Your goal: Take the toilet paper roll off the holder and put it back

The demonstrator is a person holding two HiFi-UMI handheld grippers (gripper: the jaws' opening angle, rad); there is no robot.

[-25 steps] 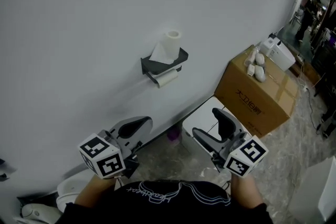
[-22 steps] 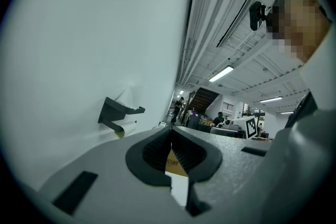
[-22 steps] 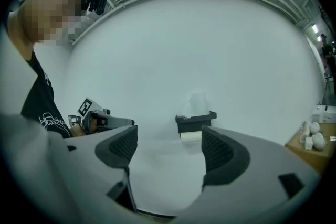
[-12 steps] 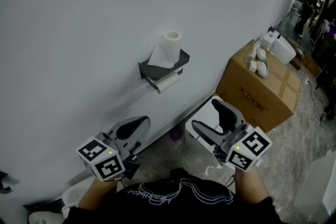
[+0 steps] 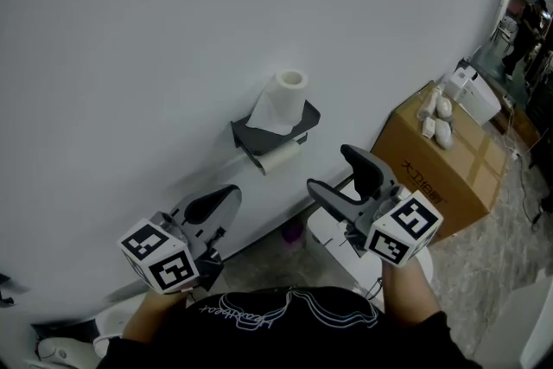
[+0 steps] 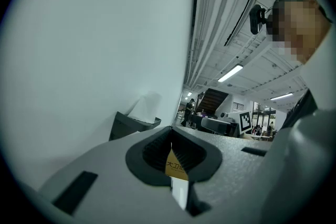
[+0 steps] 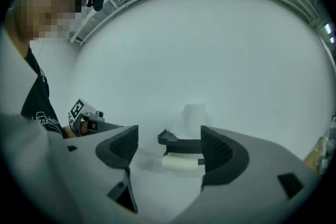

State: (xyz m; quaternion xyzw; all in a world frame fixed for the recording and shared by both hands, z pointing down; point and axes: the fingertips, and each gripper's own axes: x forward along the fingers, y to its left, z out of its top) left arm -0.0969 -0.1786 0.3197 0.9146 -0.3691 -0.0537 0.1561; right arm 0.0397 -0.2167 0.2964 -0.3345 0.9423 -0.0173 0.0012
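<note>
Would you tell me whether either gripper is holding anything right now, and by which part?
Nothing is held. The right gripper is open and empty, short of the holder; the left gripper is shut on nothing.

Soft, even light fills the head view: the white wall [image 5: 173, 30] is bright without glare, and the holder [image 5: 275, 132] casts only a faint shadow. Both gripper views bulge fisheye-fashion with black corners. Ceiling strip lights [image 6: 231, 73] glow in the left one.
</note>
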